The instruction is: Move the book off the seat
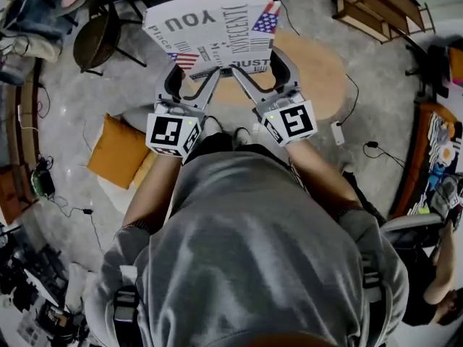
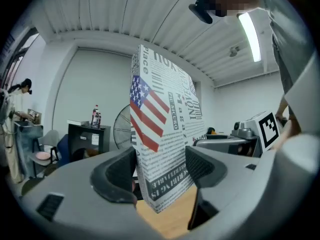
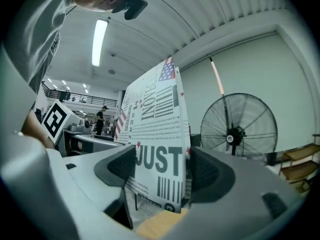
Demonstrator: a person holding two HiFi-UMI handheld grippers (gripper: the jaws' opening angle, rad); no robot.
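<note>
Left tongs and right tongs clamp the book by its near edge — sharing its weight above the seat, upper centre.

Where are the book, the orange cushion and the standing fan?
book [image 1: 210, 29], head view, on its printed cover
orange cushion [image 1: 119, 150], head view, on its middle
fan [image 3: 233, 135], right gripper view, on its hub
</note>
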